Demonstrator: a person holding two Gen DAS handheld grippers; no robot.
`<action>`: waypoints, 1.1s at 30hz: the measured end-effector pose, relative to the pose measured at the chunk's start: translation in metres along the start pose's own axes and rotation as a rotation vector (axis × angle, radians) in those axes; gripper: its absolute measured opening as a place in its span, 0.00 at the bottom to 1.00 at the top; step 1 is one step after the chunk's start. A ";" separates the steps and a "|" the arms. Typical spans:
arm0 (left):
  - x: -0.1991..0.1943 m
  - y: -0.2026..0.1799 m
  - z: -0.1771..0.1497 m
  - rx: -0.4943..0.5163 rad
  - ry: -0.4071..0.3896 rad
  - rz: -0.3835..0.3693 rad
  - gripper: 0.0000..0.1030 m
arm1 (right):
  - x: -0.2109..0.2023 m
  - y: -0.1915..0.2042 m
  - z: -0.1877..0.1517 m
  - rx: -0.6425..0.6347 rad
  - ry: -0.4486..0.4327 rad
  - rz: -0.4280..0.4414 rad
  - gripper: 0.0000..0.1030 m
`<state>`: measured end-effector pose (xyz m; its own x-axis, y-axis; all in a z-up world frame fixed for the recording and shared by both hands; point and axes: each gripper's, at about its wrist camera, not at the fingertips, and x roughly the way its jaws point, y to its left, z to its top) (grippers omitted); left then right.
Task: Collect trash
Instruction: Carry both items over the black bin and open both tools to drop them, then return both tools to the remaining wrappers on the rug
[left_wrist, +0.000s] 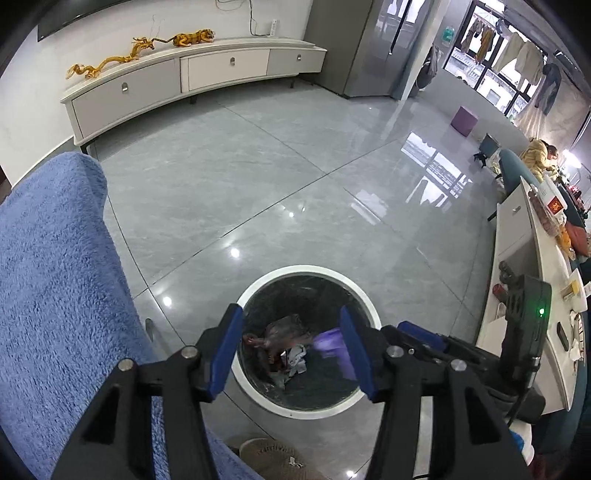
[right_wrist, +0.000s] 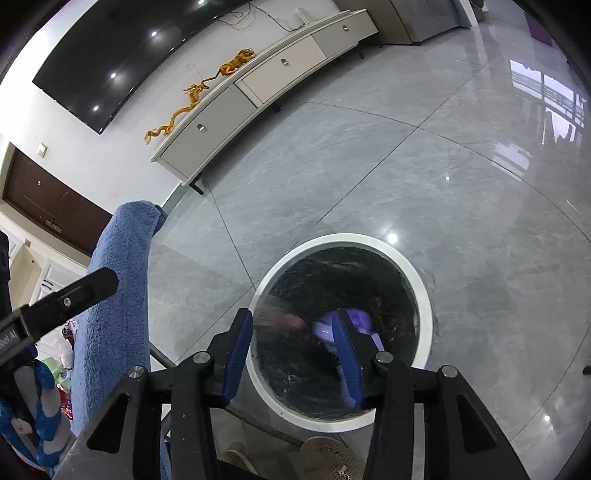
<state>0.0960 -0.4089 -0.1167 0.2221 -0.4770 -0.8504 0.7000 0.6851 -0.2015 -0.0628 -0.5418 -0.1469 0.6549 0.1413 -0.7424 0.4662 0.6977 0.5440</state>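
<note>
**Both grippers spread over the bin**

Left gripper (left_wrist: 291, 343): jaws wide apart, nothing between the blue pads, poised above the round white-rimmed trash bin (left_wrist: 258, 284) on the grey tiled floor (left_wrist: 295, 177). Inside the black liner: a crumpled heap of trash (left_wrist: 280, 339) in grey, red and white, and beside it, toward the right pad, a blurred purple item (left_wrist: 327, 341). Blue fleece cover (left_wrist: 55, 277) filling the left side of that view; right gripper's black body (left_wrist: 524, 332) just right of the bin.

Right gripper (right_wrist: 291, 343): likewise released, pads parted, empty, above the same bin (right_wrist: 421, 280). Purple item (right_wrist: 321, 328) seen here blurred inside the bin's mouth, partly behind the right pad; whether touching the pad cannot be told. A motion-smeared pinkish-grey piece (right_wrist: 280, 319) near the left pad, inside the rim. Beige slippers (right_wrist: 328, 458) on the floor just below the bin.
</note>
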 end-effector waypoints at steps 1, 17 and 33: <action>-0.003 -0.001 0.000 0.006 -0.004 -0.001 0.51 | -0.002 -0.001 0.000 0.003 -0.004 0.000 0.42; -0.087 0.001 -0.040 0.022 -0.119 0.080 0.51 | -0.075 0.020 -0.018 -0.015 -0.115 0.012 0.48; -0.241 0.047 -0.106 -0.067 -0.441 0.393 0.59 | -0.145 0.142 -0.047 -0.273 -0.221 0.095 0.52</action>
<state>0.0033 -0.2034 0.0275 0.7266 -0.3546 -0.5884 0.4675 0.8828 0.0453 -0.1193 -0.4302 0.0201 0.8143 0.0805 -0.5749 0.2403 0.8548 0.4600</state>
